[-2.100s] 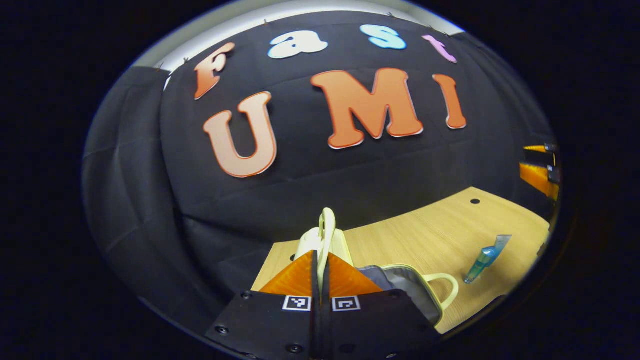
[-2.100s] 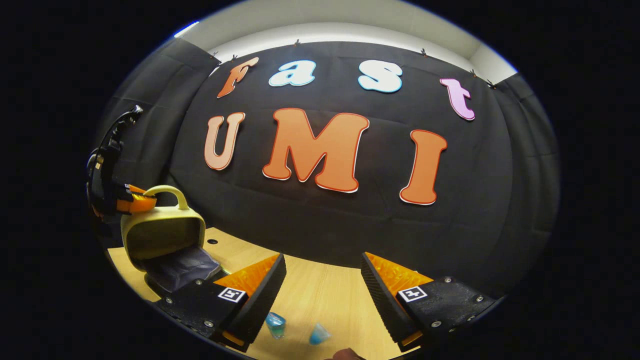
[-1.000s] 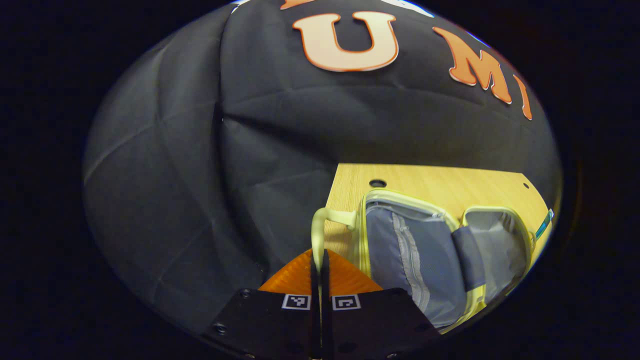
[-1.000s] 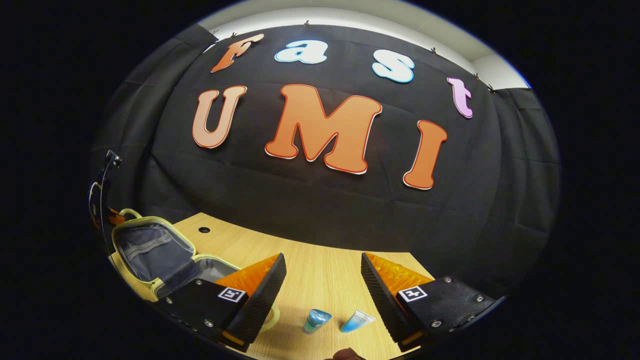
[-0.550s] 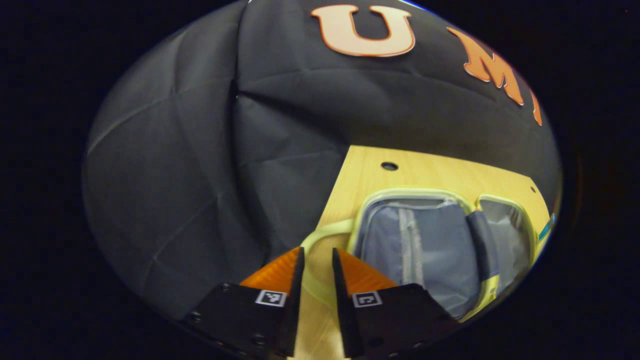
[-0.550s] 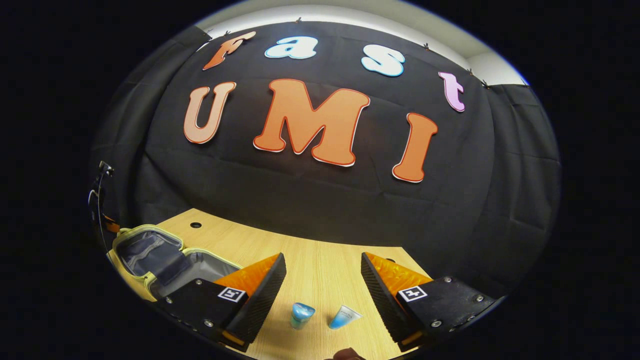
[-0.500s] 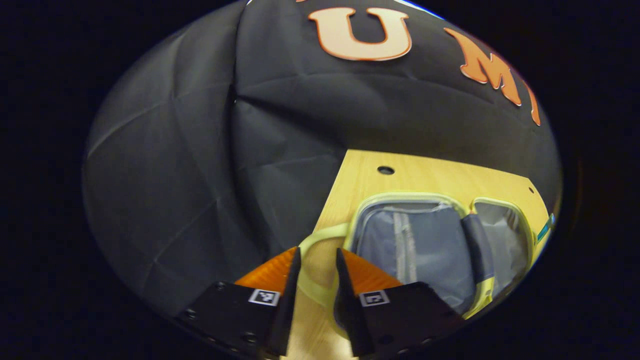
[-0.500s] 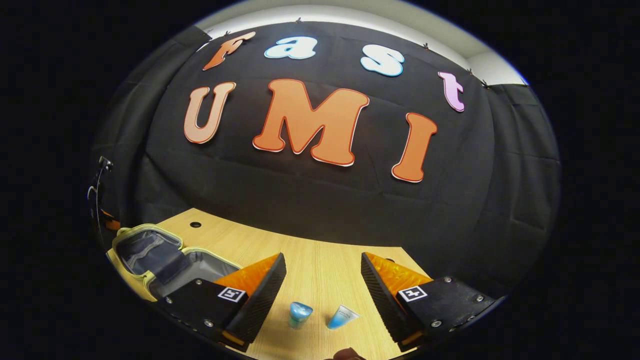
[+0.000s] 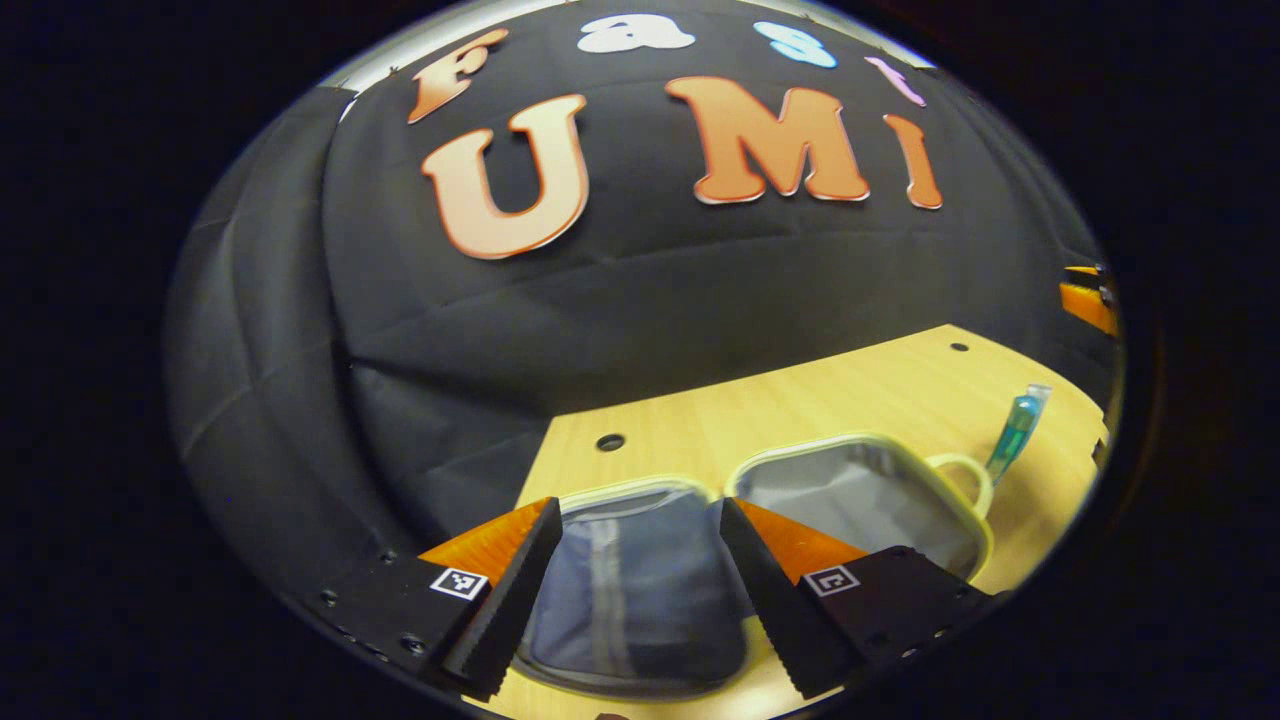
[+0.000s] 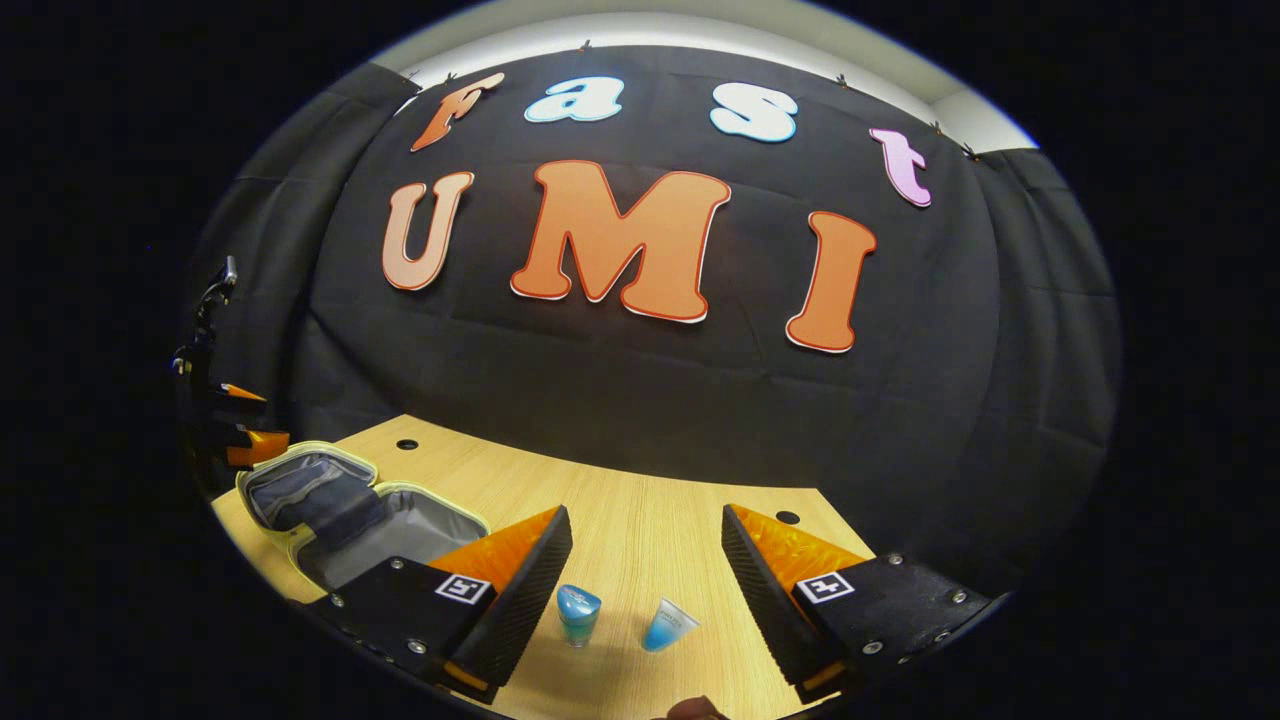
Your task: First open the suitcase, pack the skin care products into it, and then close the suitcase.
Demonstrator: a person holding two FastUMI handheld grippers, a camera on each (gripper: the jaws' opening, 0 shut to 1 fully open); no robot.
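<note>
- My left gripper [image 9: 632,560] hangs wide open over the open suitcase [image 9: 860,490], holding nothing
- My right gripper [image 10: 645,570] gapes empty above two tubes [image 10: 578,612] on the table [image 10: 640,520]

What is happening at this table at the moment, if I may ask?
A person is packing skin care tubes into a small suitcase, using a handheld gripper in each hand. The suitcase lies open flat on the table. The left gripper hovers open above it, holding nothing. The right gripper is open over two tubes lying on the table, not yet picked up.
</note>
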